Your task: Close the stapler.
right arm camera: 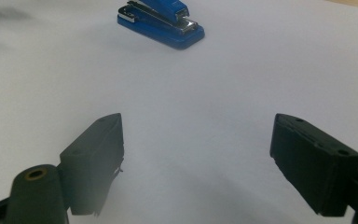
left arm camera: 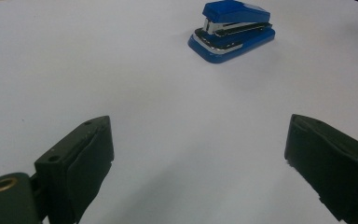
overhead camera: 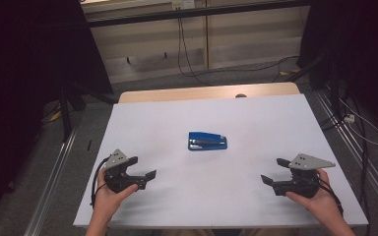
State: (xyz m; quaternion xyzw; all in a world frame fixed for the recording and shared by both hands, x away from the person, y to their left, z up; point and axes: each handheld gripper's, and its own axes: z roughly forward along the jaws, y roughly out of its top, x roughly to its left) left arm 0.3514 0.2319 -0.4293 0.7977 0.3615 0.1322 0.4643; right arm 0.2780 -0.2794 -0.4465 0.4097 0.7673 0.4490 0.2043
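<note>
Overhead, two low views — shared stapler (overhead camera: pixel 207 141)

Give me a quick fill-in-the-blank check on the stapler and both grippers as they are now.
1. The stapler on the white table is coloured ____.
2. The jaws of the left gripper stand ____, with nothing between them.
3. In the high view the stapler lies ____ the left gripper and the right gripper, touching neither.
4. The number of staplers on the table is ____.

Missing words: blue; open; between; one
</note>
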